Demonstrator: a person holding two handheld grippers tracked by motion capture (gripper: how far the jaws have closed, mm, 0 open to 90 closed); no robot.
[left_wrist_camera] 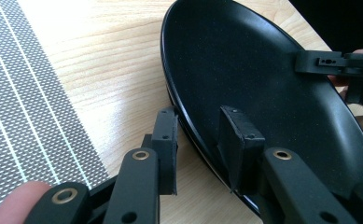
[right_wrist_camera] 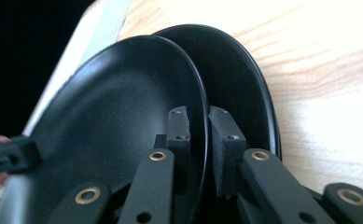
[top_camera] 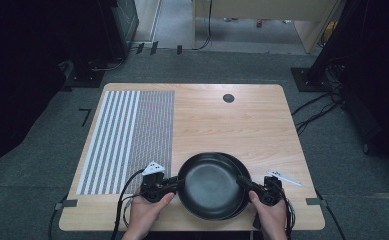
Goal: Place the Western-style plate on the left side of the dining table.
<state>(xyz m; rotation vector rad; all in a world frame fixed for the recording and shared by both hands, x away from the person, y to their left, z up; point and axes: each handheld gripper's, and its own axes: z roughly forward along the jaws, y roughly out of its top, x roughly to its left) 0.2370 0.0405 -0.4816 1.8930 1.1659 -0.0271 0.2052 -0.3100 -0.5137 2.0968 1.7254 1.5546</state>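
Between the left gripper's (left_wrist_camera: 198,140) jaws: the near-left rim of the top plate (left_wrist_camera: 263,79), matte black, finely speckled, shallow and round. One pad sits inside the bowl, the other outside under the rim; a gap shows on the outer side, so the jaws straddle the rim rather than squeeze it hard (contact on the outer pad cannot be told).

Right gripper (right_wrist_camera: 198,140): jaws nearly together, pinched on the opposite rim of the same top plate (right_wrist_camera: 123,116), one pad inside, one outside. Just past its outer pad lies a second black plate (right_wrist_camera: 244,79), same shape, offset to the side and partly under the first.

High view: left gripper (top_camera: 174,184) and right gripper (top_camera: 243,183) at either side of the top plate (top_camera: 209,182), lower plate's edge (top_camera: 246,172) peeking out on the right. Both plates hold nothing.

Beyond the left gripper: a striped and dotted grey-white mat (top_camera: 132,135), flat on the pale wood-grain table (top_camera: 232,125). Beside the right gripper, a small white strip (top_camera: 283,177) on the wood. Far side, a dark round grommet (top_camera: 228,98).
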